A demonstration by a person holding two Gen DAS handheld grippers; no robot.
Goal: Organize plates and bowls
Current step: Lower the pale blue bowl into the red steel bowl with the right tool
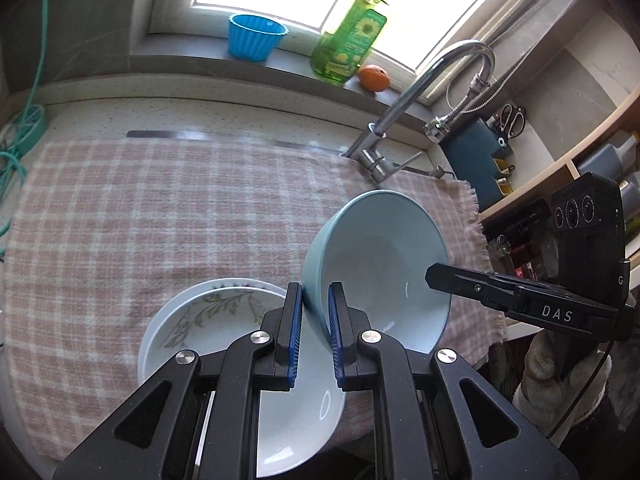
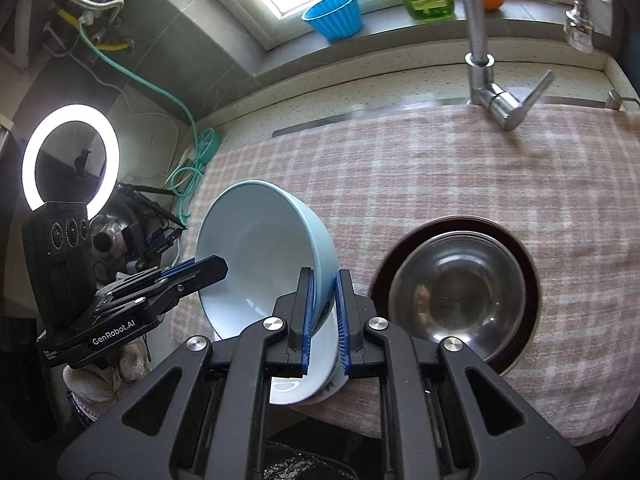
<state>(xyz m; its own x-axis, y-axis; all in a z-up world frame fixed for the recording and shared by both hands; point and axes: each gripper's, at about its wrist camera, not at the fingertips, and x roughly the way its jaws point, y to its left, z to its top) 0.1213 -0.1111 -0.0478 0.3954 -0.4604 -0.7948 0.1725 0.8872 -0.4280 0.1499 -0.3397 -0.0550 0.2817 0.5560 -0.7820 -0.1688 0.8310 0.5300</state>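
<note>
Bowl [image 1: 376, 264], pale blue, is what you hold from both sides: it hangs tilted almost on edge above the near edge of the checked cloth [image 1: 160, 200], its hollow facing right in your left view and left in your right view. Your left gripper [image 1: 314, 332] pinches the bowl's rim between its blue pads, and your right gripper [image 2: 324, 320] pinches the opposite rim in the same way, so each claw is pressed onto the wall of the bowl [image 2: 264, 252]. Just below it, white dishes [image 1: 224, 344] sit stacked on the cloth, the upper one printed with a leaf sprig; in your right view their edge [image 2: 304, 388] peeks out beneath the blue pads. To the right on the cloth, a steel bowl [image 2: 456, 296] rests inside a dark brown plate [image 2: 524, 248], near the stack but apart from it. The tap [image 1: 432, 92] stands at the far right edge of the cloth. On the window sill beyond you have a blue ribbed cup [image 1: 256, 36], a green soap bottle [image 1: 352, 32] and an orange [image 1: 374, 78]. Far left in your right view, a ring light [image 2: 70, 160] glows.
</note>
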